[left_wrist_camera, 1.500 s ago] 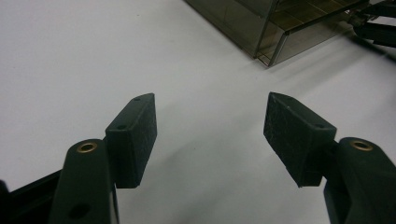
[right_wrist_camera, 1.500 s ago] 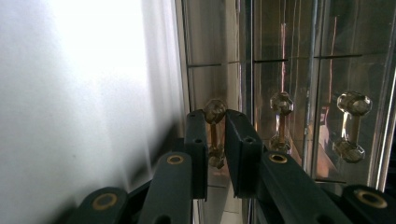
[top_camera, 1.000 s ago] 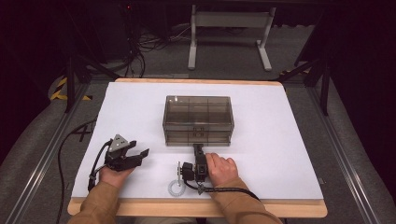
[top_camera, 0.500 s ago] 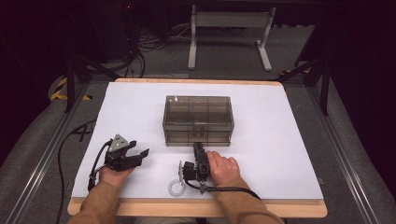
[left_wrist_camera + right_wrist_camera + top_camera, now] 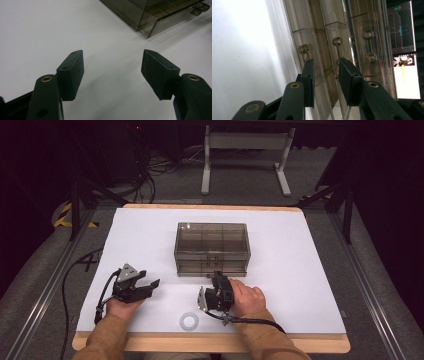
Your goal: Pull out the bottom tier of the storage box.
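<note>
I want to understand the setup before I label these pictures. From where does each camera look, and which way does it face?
High view: above the person's side of the table, looking forward and down; both hands, the left gripper and the right gripper show.
Left gripper view: rides on the left gripper, looking over the white table at a corner of the drawer box; its open jaws show.
Right gripper view: rides on the right gripper, turned sideways, facing the round drawer knobs; its jaws stand apart, nothing between them.
All three share the clear drawer box.
</note>
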{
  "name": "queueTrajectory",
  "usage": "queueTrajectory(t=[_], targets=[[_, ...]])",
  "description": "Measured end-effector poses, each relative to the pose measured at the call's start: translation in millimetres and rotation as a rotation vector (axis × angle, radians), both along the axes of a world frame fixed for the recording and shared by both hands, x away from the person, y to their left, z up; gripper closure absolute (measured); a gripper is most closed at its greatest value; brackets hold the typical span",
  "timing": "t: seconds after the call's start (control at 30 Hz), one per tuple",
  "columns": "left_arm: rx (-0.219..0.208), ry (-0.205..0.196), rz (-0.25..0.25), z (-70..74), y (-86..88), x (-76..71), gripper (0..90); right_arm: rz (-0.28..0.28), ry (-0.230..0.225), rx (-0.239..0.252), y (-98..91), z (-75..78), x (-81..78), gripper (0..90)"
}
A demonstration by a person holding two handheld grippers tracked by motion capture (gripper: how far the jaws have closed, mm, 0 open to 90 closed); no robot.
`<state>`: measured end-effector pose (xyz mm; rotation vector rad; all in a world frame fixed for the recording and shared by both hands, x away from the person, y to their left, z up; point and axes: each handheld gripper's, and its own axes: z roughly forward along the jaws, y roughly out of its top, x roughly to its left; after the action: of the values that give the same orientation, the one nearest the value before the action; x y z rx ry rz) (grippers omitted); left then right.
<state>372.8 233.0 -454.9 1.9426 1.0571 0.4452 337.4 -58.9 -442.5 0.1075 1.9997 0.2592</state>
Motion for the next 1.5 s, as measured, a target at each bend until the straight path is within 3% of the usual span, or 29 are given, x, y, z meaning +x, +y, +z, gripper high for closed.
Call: queueTrajectory(t=[0.33, 0.4, 0.47, 0.53, 0.8, 1.07, 1.5], targets=[[0.001, -0.001, 0.002, -0.1, 0.0, 0.1, 35.6, 0.005, 0.142, 0.111, -14.3, 23.4, 4.7, 66.5], [0.002, 0.001, 0.000, 0.0, 0.0, 0.1, 35.6, 0.002, 0.195, 0.138, -18.8, 27.9, 7.1, 66.7], [0.002, 0.001, 0.000, 0.0, -0.1, 0.1, 35.6, 0.002, 0.207, 0.147, -20.2, 29.1, 7.6, 66.7], [0.003, 0.002, 0.000, -0.1, -0.1, 0.1, 35.6, 0.005, 0.269, 0.182, -25.7, 34.3, 11.1, 67.4], [0.003, 0.001, 0.001, -0.1, 0.0, 0.1, 35.6, 0.002, 0.371, 0.251, -38.2, 44.3, 20.1, 66.2], [0.003, 0.000, 0.002, -0.2, -0.1, 0.2, 35.6, 0.000, 0.489, 0.273, -50.3, 50.7, 34.8, 68.9], [0.005, 0.003, 0.000, -0.1, 0.0, 0.2, 35.6, -0.035, 0.588, 0.236, -63.3, 46.1, 58.1, 68.5]])
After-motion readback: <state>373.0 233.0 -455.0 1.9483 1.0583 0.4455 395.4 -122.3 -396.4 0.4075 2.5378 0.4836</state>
